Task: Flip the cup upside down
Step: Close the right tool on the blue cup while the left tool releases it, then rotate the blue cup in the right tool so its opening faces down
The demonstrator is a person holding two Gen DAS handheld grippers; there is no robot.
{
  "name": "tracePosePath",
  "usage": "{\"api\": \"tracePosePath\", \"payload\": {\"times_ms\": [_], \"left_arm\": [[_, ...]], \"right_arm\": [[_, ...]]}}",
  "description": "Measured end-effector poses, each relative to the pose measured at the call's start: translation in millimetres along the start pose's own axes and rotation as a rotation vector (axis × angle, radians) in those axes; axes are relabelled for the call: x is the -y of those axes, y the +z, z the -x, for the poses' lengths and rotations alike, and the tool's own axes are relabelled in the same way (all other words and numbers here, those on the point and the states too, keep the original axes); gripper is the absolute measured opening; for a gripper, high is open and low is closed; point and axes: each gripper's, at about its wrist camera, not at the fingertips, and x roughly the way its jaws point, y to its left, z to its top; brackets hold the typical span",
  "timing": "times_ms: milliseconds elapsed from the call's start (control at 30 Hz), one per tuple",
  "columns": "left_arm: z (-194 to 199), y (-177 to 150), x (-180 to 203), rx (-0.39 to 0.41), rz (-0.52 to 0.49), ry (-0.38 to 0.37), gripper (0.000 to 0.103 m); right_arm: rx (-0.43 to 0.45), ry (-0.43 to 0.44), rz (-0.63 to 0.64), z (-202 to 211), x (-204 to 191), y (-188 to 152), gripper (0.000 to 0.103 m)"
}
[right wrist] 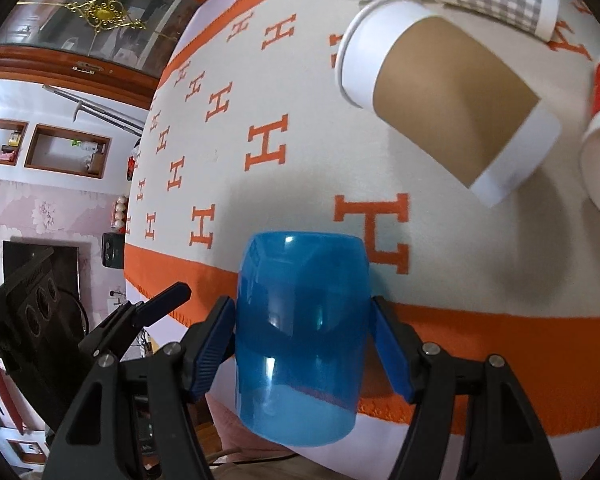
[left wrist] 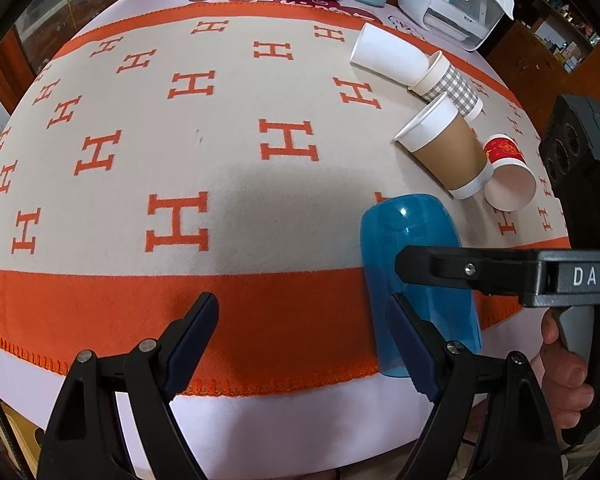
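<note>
The blue cup (right wrist: 302,336) sits near the front edge of the table, on the orange stripe of the blanket (left wrist: 228,160). Its closed end points up, so it looks upside down already. The right gripper (right wrist: 303,350) has its 2 blue pads (right wrist: 214,346) on each side of the cup. The left pad touches the cup, but I can see a thin gap at the right pad, so I cannot tell if it is squeezing or letting go. It comes in from the side, level with the table, I think so the cup can be turned and set down straight. The left gripper (left wrist: 300,344) waits just beside the cup with its jaws wide and nothing in them. Farther back, 4 paper cups lie on their sides: a brown cup (left wrist: 446,148), a checked cup (left wrist: 450,84), a white cup (left wrist: 388,54) and a red cup (left wrist: 508,172).
</note>
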Motion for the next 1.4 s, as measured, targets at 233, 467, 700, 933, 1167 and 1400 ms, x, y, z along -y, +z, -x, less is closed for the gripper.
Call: {"api": "tracePosePath", "payload": {"times_ms": [233, 467, 700, 933, 1167, 1400], "left_arm": [[3, -4, -1, 0.006, 0.000, 0.006, 0.084], [8, -6, 15, 0.032, -0.032, 0.013, 0.084], [9, -7, 27, 0.090, -0.011, 0.029, 0.084], [9, -6, 35, 0.130, -0.008, 0.052, 0.084], [9, -15, 40, 0.139, -0.021, 0.041, 0.083], [10, -21, 39, 0.154, -0.031, 0.047, 0.083]], "right_arm": [[0.013, -0.017, 0.050, -2, -5, -4, 0.067], [0.267, -0.201, 0.247, 46, -19, -34, 0.067], [0.625, -0.423, 0.460, 63, -23, -72, 0.067], [0.778, -0.458, 0.471, 52, -6, -81, 0.067], [0.773, -0.494, 0.565, 48, -11, -104, 0.066], [0.793, -0.518, 0.613, 41, -16, -112, 0.066]]}}
